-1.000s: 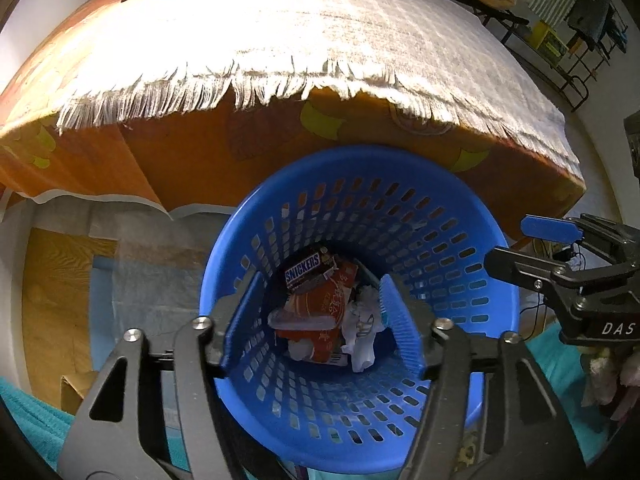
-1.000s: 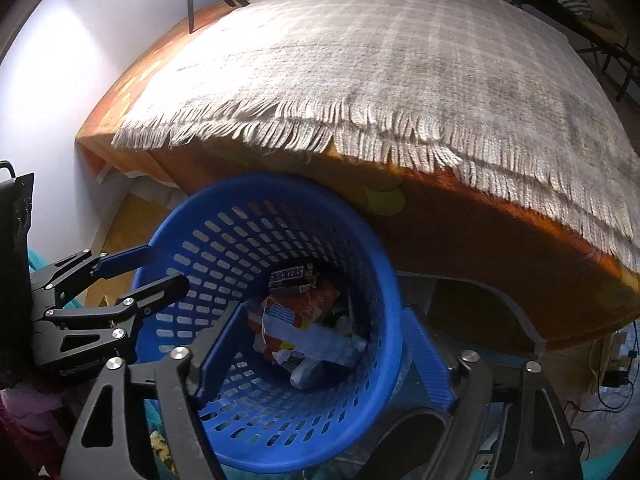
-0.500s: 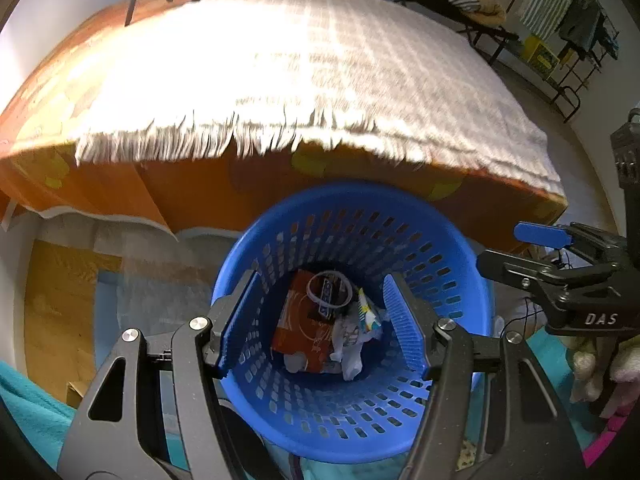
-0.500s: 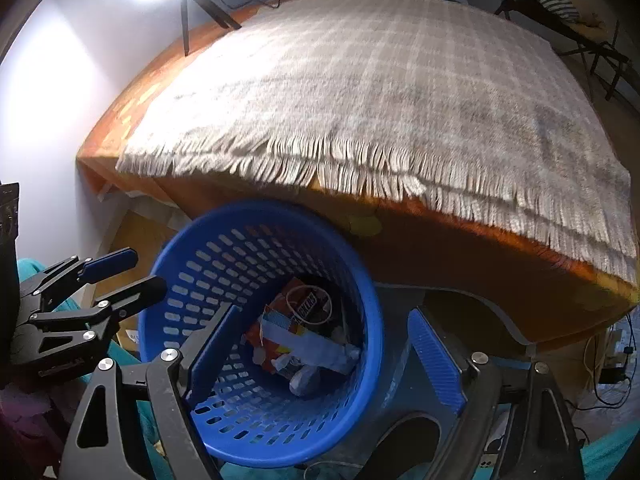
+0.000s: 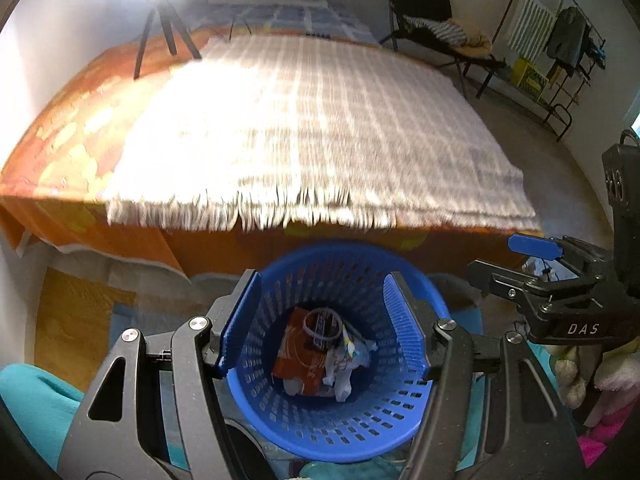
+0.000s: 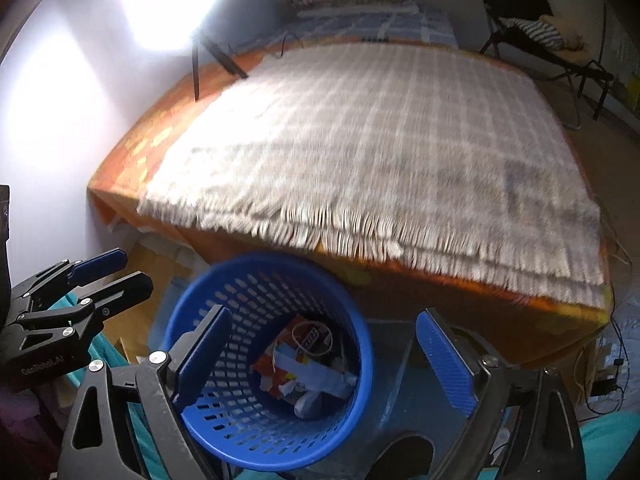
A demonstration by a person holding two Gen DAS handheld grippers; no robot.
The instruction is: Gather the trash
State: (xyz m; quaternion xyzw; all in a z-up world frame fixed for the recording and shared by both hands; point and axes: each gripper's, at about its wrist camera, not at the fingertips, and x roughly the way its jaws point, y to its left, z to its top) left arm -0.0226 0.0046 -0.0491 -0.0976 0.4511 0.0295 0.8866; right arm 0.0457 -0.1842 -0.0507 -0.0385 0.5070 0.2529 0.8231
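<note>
Both grippers hang empty over a blue basket [image 5: 336, 432] at the foot of a bed [image 5: 224, 240], their jaws spread wide with nothing between them. The left gripper [image 5: 322, 330] frames the basket's mouth from directly above; the right gripper [image 6: 324, 364] straddles the basket's right rim.

The trash [image 5: 316, 354] lies in the bottom of the basket: an orange wrapper, a dark candy-bar wrapper with a thin ring lying over it, and crumpled white paper. The blanket [image 5: 312, 128] spread on the bed looks bare, and no loose litter shows on the strip of floor beside the bed, so the collecting appears largely done. Motion blur softens the blanket in both views, so small scraps cannot be ruled out.

The left wrist view takes in the right side of the room, a clothes rack [image 5: 560, 64] and a folding chair [image 5: 436, 28], along with soft toys at the lower right edge. The right wrist view alone shows the lamp [image 6: 172, 4] glaring against the wall, cables trailing on the floor by the bed's right corner, and the trash from an angle that picks out a pale blue-white strip among the wrappers.
</note>
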